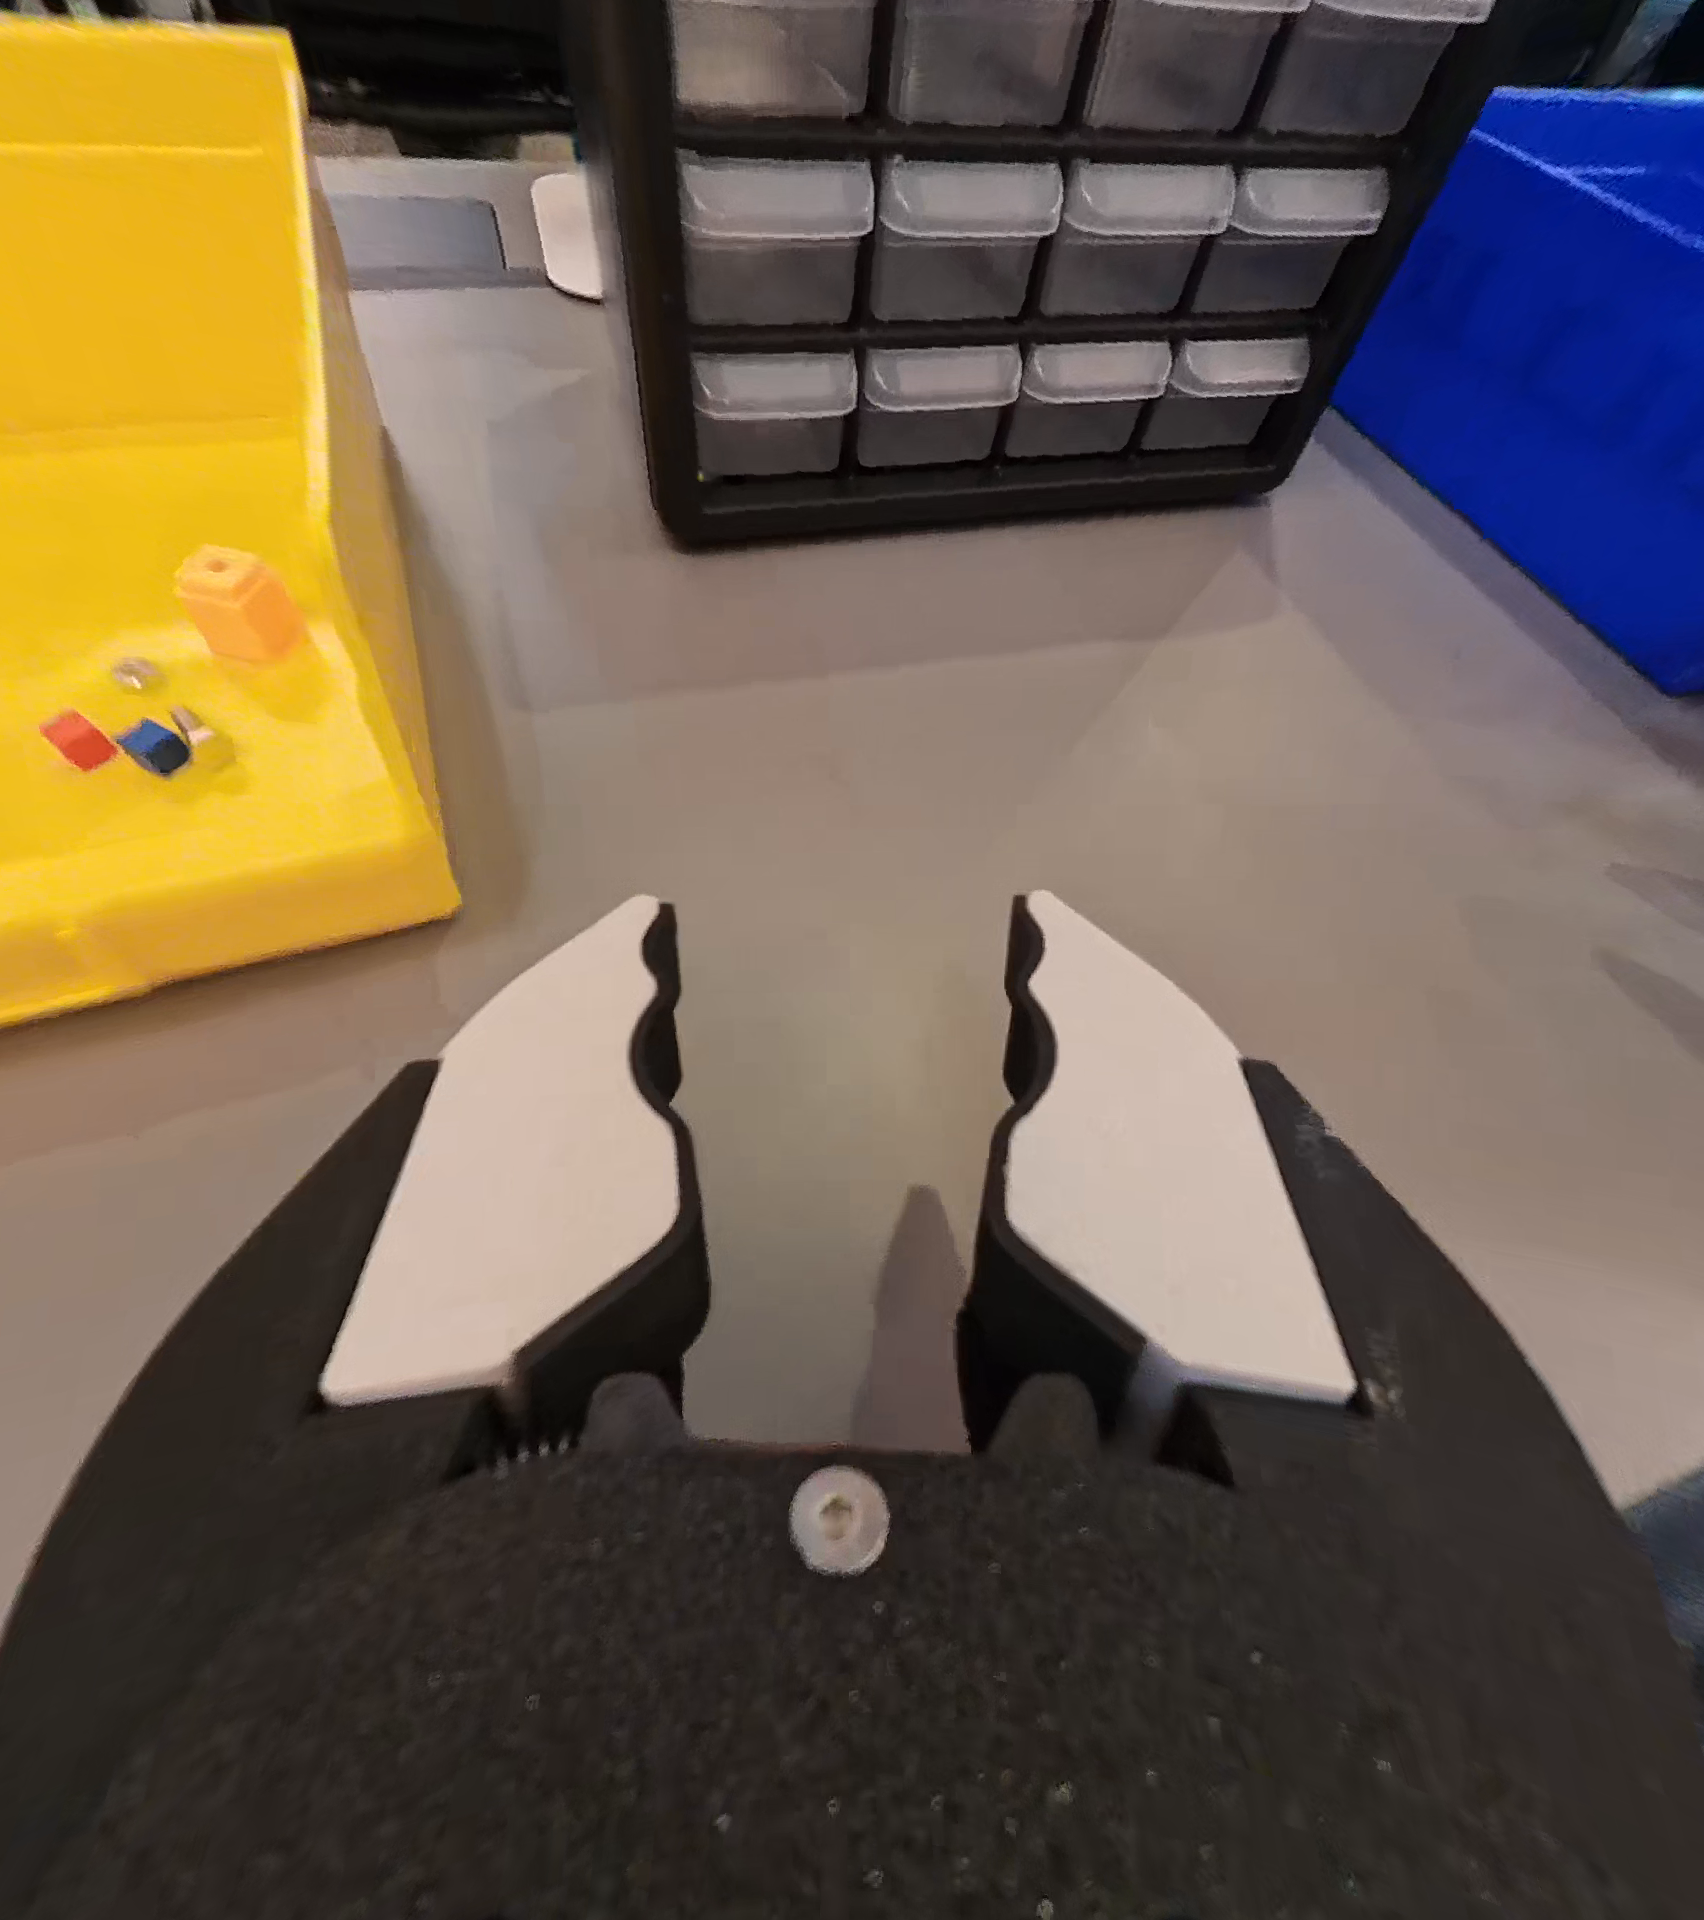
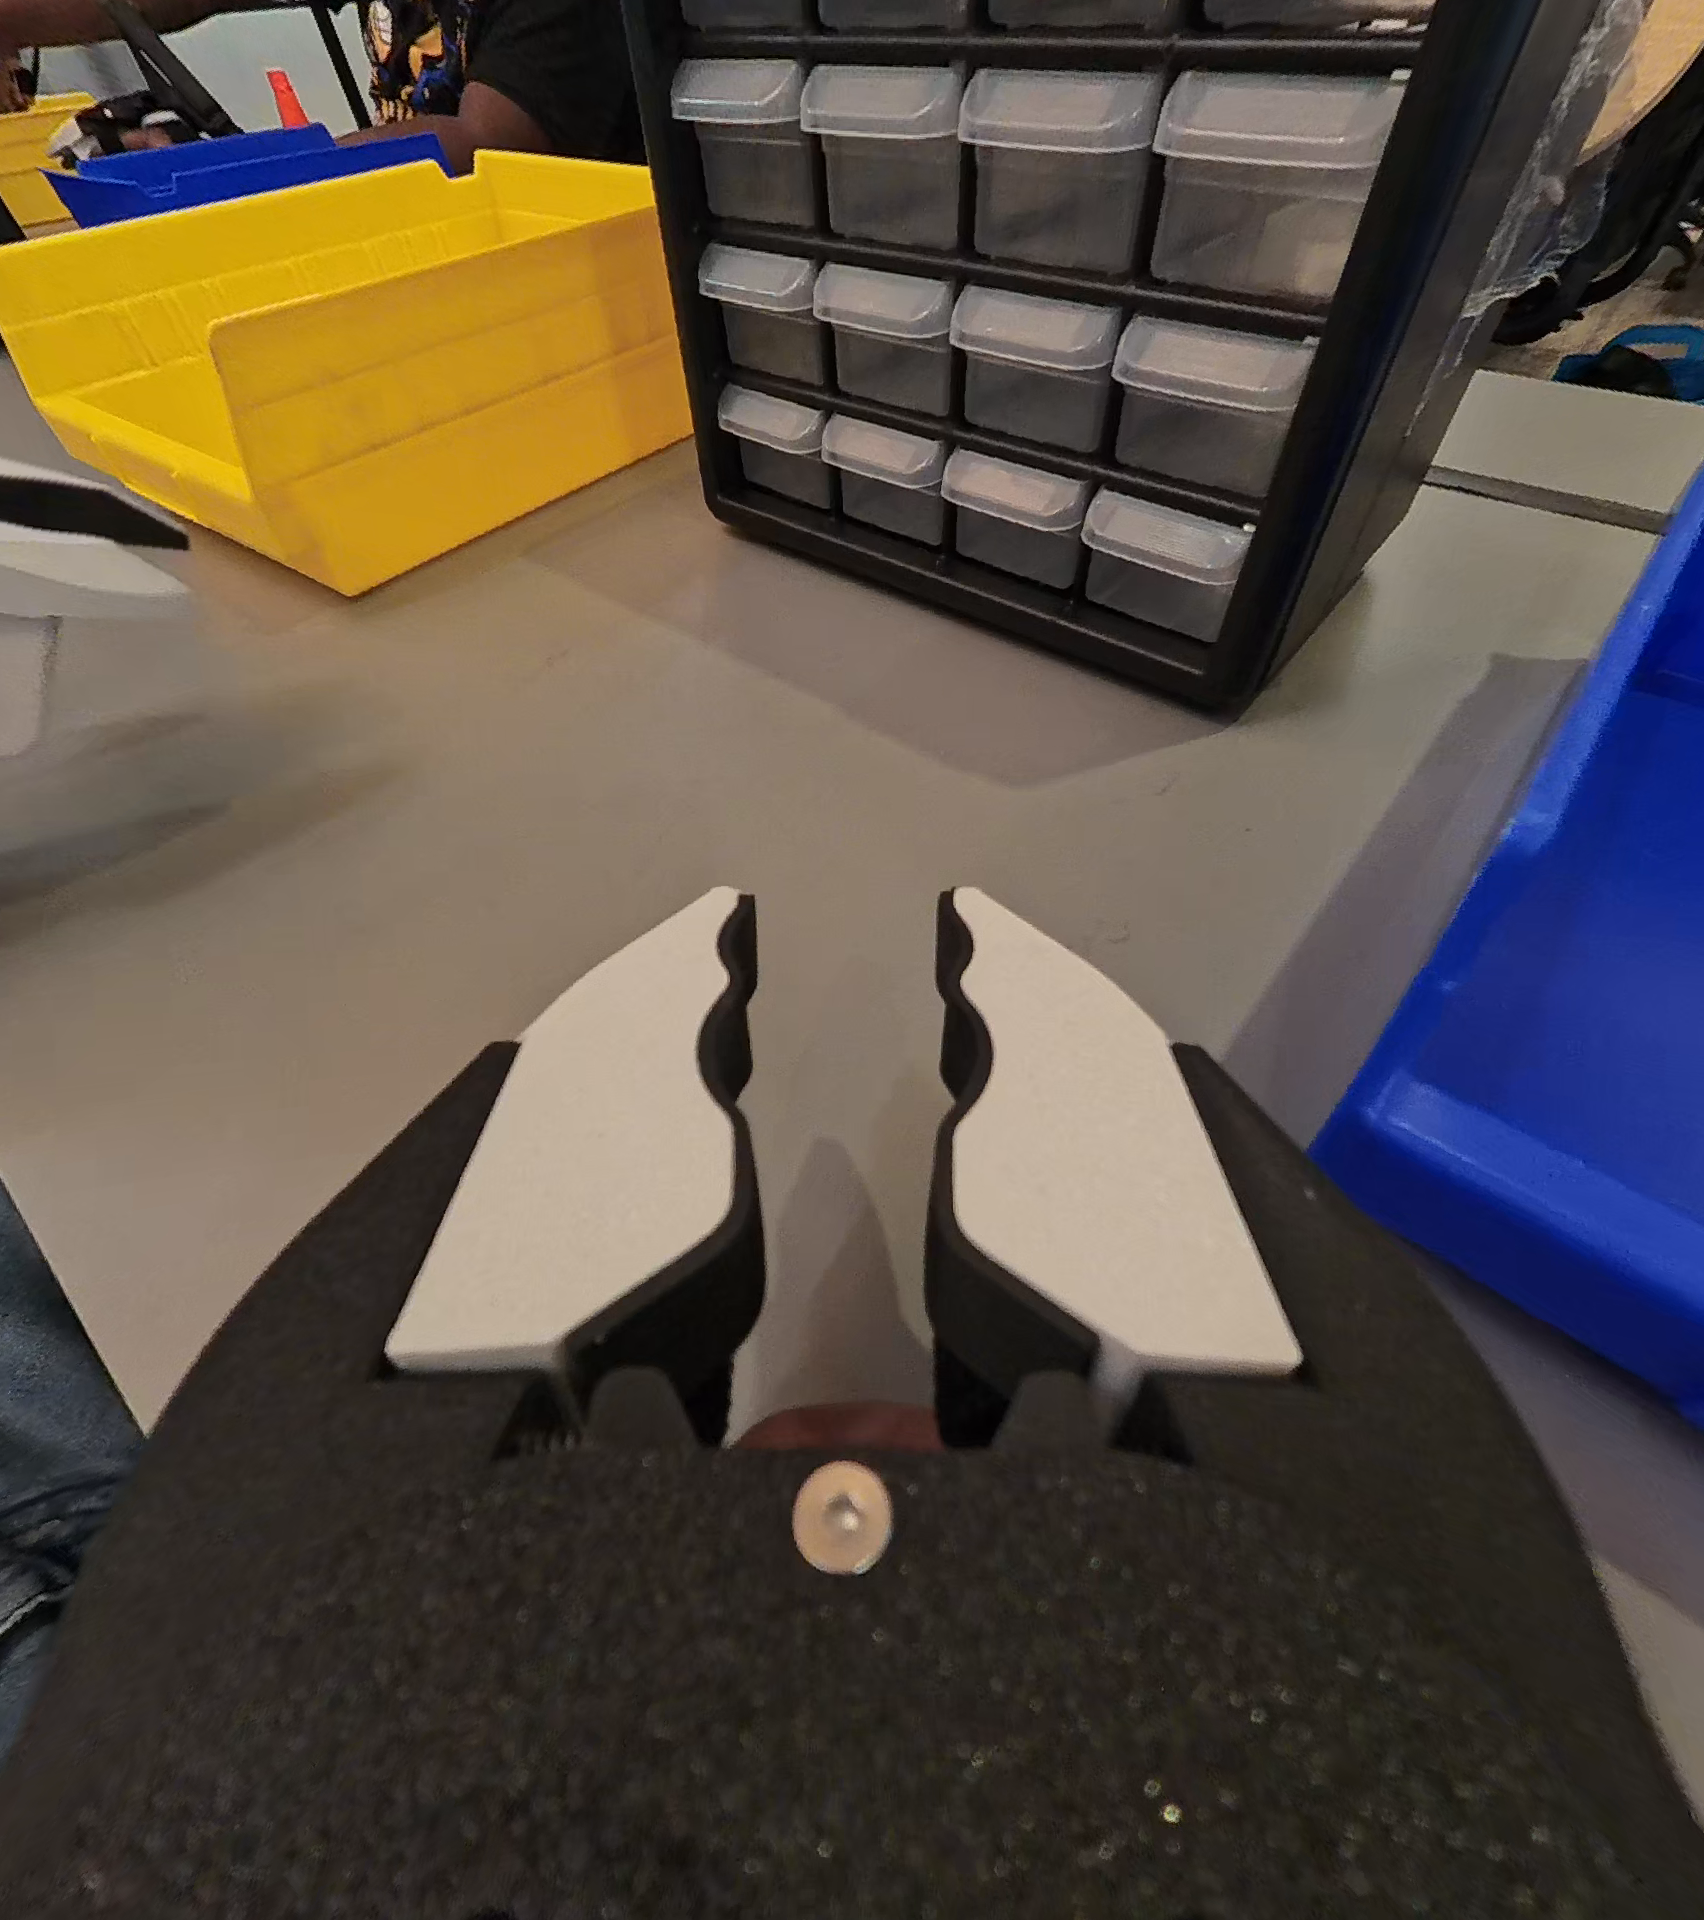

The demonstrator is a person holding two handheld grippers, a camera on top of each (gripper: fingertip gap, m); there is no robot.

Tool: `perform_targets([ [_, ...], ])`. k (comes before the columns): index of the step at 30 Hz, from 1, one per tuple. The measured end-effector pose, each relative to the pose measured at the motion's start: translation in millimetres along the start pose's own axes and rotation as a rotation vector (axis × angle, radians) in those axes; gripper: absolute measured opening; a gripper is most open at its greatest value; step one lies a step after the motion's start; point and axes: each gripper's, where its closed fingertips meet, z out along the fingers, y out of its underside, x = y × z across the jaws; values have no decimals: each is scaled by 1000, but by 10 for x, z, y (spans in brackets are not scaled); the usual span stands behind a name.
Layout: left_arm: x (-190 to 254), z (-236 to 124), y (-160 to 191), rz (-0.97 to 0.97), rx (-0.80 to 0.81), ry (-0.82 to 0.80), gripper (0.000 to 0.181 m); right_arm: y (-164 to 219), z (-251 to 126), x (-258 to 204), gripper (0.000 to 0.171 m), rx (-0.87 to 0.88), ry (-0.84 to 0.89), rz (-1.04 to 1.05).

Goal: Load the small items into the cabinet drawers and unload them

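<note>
Both tongs, left [image 1: 843,914] and right [image 2: 846,904], gape empty; the cabinet [image 1: 983,312] is cropped above, its drawers' contents unclear.

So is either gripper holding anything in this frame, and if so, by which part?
Nothing is held. The left gripper and right gripper are both open over the bare table, with only empty space between the fingers.

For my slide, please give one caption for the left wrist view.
Open left gripper faces black drawer cabinet; small coloured items lie in yellow plastic bin.
</note>
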Motion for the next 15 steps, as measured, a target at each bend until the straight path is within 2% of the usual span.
perform_targets([
  [3, -28, 166, -75, 123, -41, -84, 70, 0, 1, 7, 33, 0, -2, 7],
  [5, -81, 275, -150, 232, -93, -206, 66, -2, -2, 6, 33, 2, -2, 8],
  [7, -61, 363, -314, 451, -96, -327, 66, -5, -10, 7, 33, 6, -1, 9],
  [9, 9, 487, -520, 647, -49, -424, 50, -6, -16, 12, 33, 7, -1, 12],
  [15, 191, 1161, -924, 1224, 24, -574, 55, -7, -19, 37, 33, 8, 0, 23],
])
